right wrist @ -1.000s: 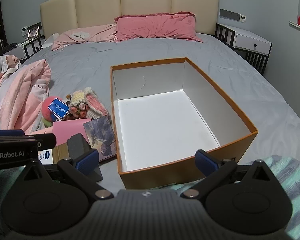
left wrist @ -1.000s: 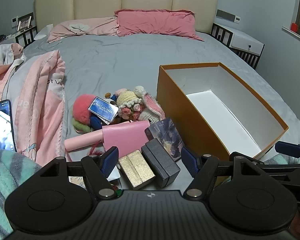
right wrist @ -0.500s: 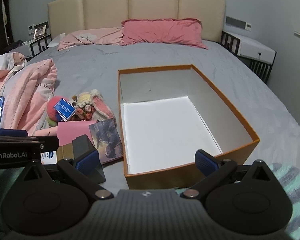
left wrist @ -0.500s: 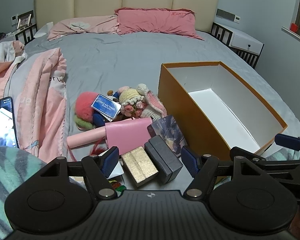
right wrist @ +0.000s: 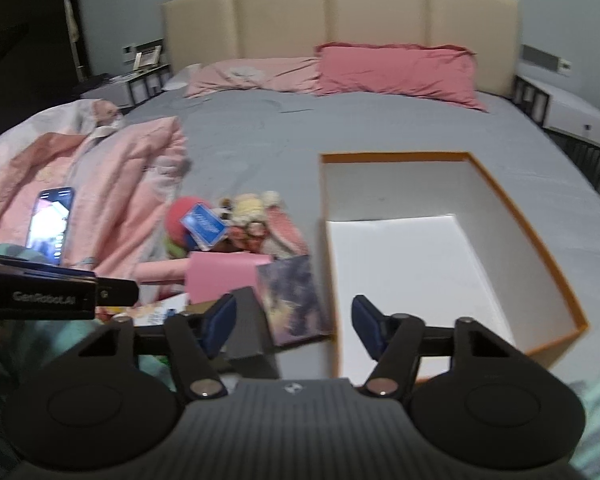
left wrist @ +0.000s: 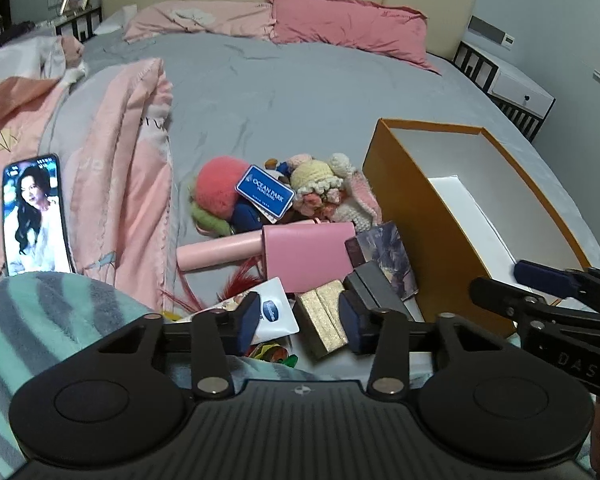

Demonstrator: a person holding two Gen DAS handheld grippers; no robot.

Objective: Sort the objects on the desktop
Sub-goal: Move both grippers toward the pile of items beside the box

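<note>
The right hand-held gripper (right wrist: 294,326) was closing on nothing, its jaws straddling the near-left corner of the orange box (right wrist: 540,240) on the bed (right wrist: 300,132). A dark box (right wrist: 248,332) and a picture card (right wrist: 292,300) lay just left.

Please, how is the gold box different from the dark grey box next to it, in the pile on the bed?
The gold box has a glittery, bright surface, while the dark grey box is matte and plain. The gold box lies nearer to the white tube and the left gripper; the dark grey box lies on the side of the orange box. The gold box shows a seam across its top; the dark grey box shows none. Both are small, rectangular, closed, side by side.
</note>
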